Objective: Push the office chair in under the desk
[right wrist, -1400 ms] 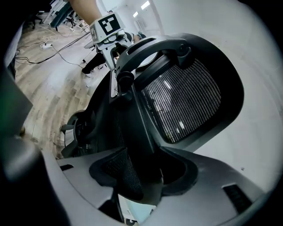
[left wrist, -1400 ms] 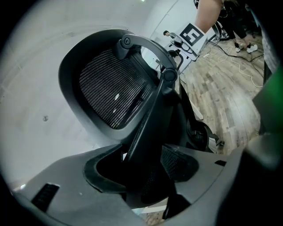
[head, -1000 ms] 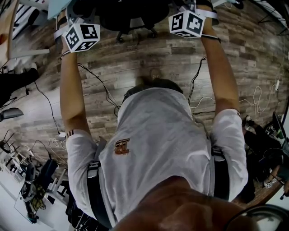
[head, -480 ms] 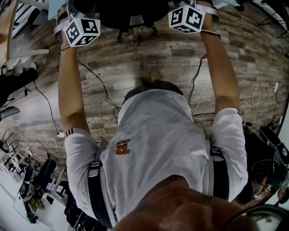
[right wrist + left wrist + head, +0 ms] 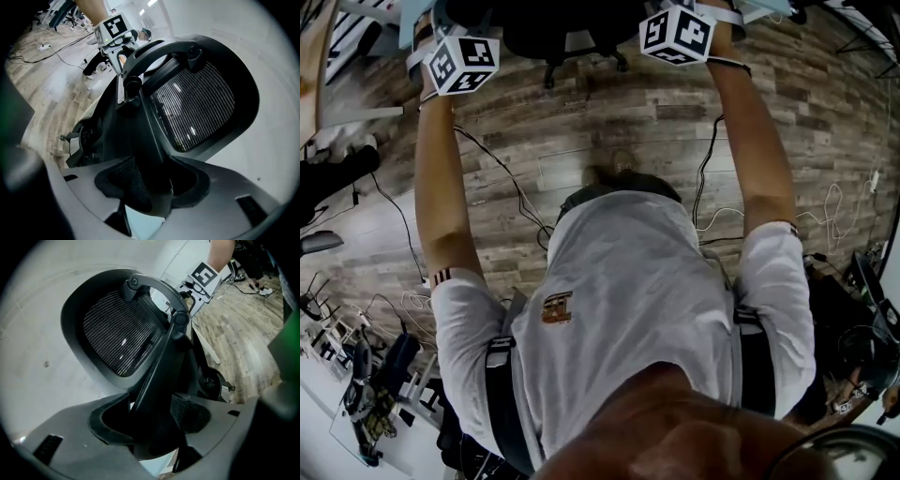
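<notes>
The left claw [image 5: 150,427] is clamped on the dark upright strut [image 5: 159,366] at the back of the office chair [image 5: 117,329]. The right claw [image 5: 150,187] pinches the same frame from the other side, with the mesh panel just beyond both. Past it spreads a pale surface, probably the table [image 5: 33,333]. The chair's base stands on the wooden floor [image 5: 609,131] at the table's near edge, so the push looks under way but not finished.

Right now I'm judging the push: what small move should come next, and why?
Probably push the office chair a little forward: left gripper and right gripper are both clamped on its back frame, and its casters sit on open floor short of the desk.
</notes>
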Demonstrator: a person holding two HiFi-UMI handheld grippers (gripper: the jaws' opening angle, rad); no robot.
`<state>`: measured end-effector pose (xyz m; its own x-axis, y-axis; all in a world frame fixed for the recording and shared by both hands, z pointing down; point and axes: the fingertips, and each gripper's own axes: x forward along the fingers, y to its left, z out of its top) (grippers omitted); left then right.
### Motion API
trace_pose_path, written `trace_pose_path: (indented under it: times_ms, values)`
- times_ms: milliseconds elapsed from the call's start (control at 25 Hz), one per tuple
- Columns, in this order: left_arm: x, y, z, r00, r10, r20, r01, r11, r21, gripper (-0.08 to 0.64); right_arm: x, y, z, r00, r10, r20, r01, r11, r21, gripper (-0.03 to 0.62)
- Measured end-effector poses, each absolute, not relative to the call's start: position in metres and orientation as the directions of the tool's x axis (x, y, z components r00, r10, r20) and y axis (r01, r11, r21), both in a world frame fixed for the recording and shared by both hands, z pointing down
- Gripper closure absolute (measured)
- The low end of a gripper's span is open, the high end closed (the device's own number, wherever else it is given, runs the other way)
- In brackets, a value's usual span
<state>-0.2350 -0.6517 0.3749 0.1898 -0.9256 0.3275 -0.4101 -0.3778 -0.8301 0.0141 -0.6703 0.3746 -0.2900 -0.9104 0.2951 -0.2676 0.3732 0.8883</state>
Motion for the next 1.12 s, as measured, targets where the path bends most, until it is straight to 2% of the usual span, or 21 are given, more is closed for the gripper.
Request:
trace_pose_path:
  times_ms: [600, 1120]
  values:
    - [-0.244, -0.67, 0.37, 0.186, -0.923, 0.336, -0.408, -0.384, -0.828, 0.275, 0.005, -0.683, 0.37, -0.296, -0.912, 0.283, -0.263, 0.363, 0.894, 0.36]
    - [-0.243, -0.652, 0.362, 0.174, -0.916, 0.362, -0.405, -0.402, -0.821, 0.275, 0.009, -0.663, 0.37, -0.304, -0.901, 0.309, -0.176, 0.372, 0.911, 0.36]
